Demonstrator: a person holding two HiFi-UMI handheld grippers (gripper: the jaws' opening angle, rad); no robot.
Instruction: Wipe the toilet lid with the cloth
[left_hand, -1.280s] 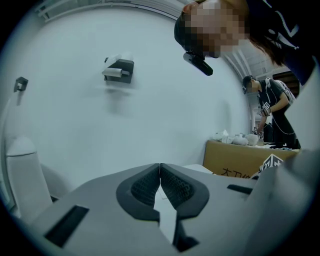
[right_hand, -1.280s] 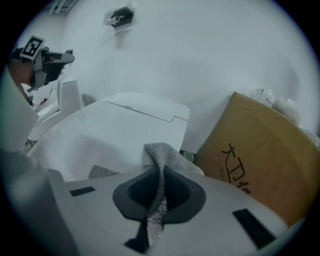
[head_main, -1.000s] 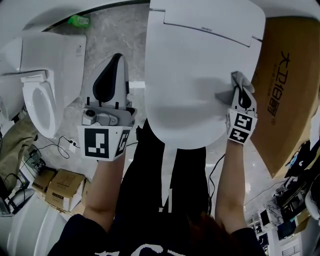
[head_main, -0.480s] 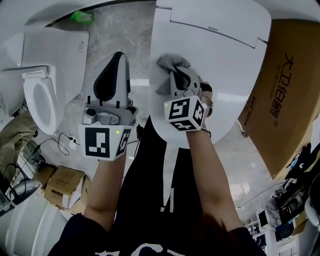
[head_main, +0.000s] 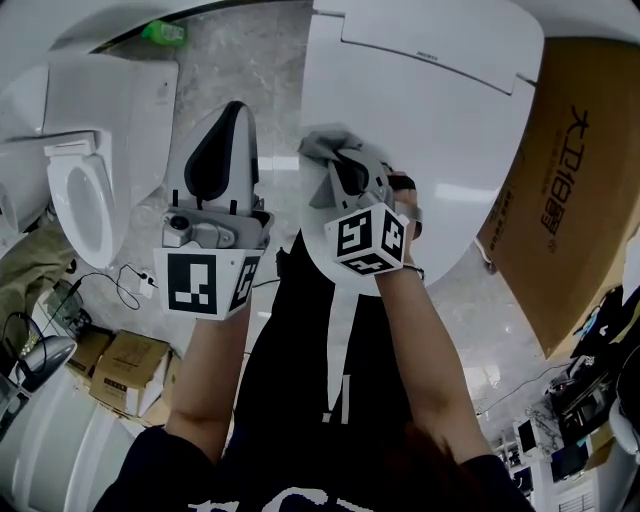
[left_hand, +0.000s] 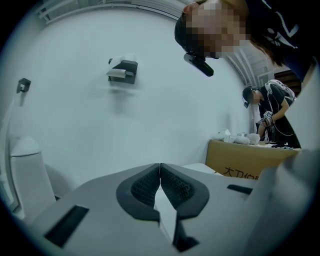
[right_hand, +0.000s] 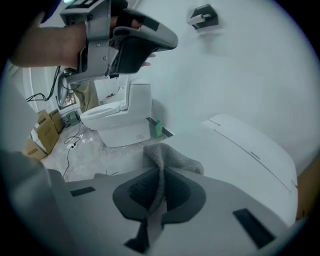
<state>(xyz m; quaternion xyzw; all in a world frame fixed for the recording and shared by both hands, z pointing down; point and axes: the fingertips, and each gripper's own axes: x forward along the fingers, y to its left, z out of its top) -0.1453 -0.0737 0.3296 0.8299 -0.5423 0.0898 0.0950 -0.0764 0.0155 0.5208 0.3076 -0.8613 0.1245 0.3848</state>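
The right gripper (right_hand: 159, 196) has its jaws clenched on a grey knitted cloth (right_hand: 171, 157). A narrow fold of the cloth runs down between the two dark pads, and the rest bunches out past the jaw tips. That bunched part lies on the closed white toilet lid (head_main: 445, 150), at the lid's left edge in the head view. The broad white surface of the lid stretches ahead and to the right of these jaws.

The left gripper (left_hand: 160, 175) has its jaws pressed together with nothing between them. It is held off the lid, just to the left of the right gripper, above the grey marbled floor (head_main: 240, 60). Its jaws point toward a plain white wall, where a dark toilet-roll holder (left_hand: 122, 70) hangs high above them.

Beyond the right jaws and to their left stands a second white toilet with its lid raised (right_hand: 117, 117), with a small green bottle (right_hand: 158, 128) on the floor beside it. A large brown cardboard box with printed characters (head_main: 570, 180) sits on the far side of the lid from the jaws. Small cardboard boxes (head_main: 115, 375) and loose cables lie on the floor to the left.
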